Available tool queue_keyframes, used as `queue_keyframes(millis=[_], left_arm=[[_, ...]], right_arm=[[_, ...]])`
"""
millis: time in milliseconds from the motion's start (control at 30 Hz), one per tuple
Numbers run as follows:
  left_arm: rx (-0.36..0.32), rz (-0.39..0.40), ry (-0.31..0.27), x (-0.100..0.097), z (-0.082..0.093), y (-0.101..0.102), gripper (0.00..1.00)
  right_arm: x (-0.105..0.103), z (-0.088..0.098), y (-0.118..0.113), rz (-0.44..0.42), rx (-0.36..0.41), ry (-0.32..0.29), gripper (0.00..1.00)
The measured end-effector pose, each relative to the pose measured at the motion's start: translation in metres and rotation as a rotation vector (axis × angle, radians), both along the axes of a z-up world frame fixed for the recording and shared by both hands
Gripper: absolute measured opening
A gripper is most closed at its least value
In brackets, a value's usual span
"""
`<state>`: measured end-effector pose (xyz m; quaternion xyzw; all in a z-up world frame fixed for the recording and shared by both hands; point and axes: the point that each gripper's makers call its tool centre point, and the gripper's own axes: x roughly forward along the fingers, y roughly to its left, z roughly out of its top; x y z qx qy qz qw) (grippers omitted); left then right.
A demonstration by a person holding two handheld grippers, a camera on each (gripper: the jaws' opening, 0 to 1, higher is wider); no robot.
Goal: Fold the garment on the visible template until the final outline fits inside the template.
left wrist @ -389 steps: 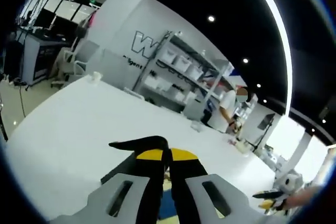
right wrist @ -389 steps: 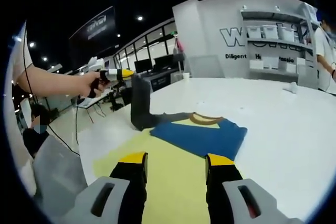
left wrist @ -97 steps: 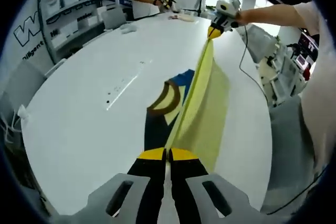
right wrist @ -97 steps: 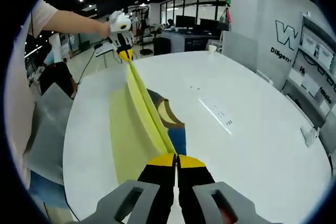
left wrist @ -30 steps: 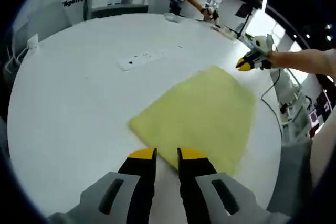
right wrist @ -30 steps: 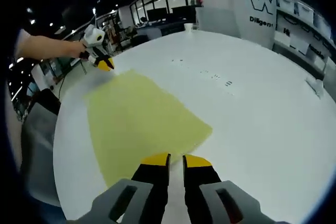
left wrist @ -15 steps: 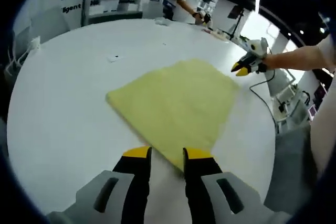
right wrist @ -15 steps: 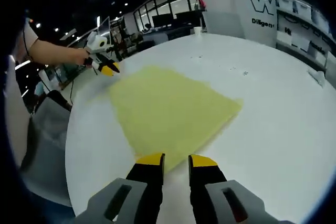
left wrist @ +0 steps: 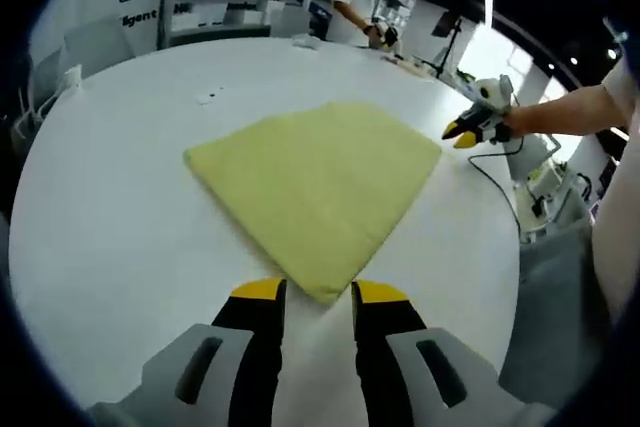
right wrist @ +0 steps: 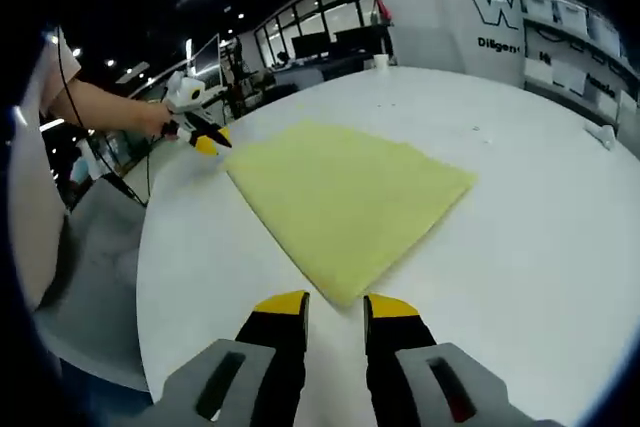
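— Fingers? Mine are spread and empty on both: left gripper [left wrist: 311,295], right gripper [right wrist: 335,303].

— And the cloth?

— I see the yellow sheet [left wrist: 315,182] flat mid-table [left wrist: 110,237], one corner just ahead of each gripper, equally near; I judge its diagonal runs between them.

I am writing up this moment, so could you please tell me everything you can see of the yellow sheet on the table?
The yellow sheet is a pale, matte, four-cornered sheet, cloth-like, lying flat and spread on the white table. Its surface is plain and smooth, without visible folds. One corner points at the left gripper, whose jaws stand open just short of it; another points likewise at the open right gripper. Neither gripper touches it.
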<state>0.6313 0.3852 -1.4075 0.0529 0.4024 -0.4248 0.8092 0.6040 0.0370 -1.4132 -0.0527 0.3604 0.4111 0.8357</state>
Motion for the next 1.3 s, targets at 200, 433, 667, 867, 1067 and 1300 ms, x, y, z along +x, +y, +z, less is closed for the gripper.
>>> queue_keyframes(millis=[200,433,667,867,1067,1300], left_arm=[[0.006,0.018,0.012,-0.005,-0.014,0.004,0.24],[0.027,0.026,0.006,-0.006,-0.024,0.007,0.22],[0.026,0.051,-0.005,-0.006,-0.027,0.005,0.20],[0.010,0.069,0.000,-0.002,-0.027,-0.002,0.16],[0.007,0.083,0.002,0.001,-0.029,-0.004,0.07],[0.028,0.067,-0.006,0.000,-0.032,-0.001,0.03]], right_arm=[[-0.004,-0.004,0.005,0.022,-0.004,-0.003,0.17],[-0.002,-0.009,0.011,0.034,-0.008,0.001,0.18],[-0.001,-0.013,0.013,0.047,-0.010,0.005,0.18],[0.001,-0.017,0.012,0.054,-0.017,0.009,0.17],[0.001,-0.017,0.013,0.066,-0.021,0.010,0.16],[0.002,-0.019,0.013,0.080,-0.026,0.007,0.11]])
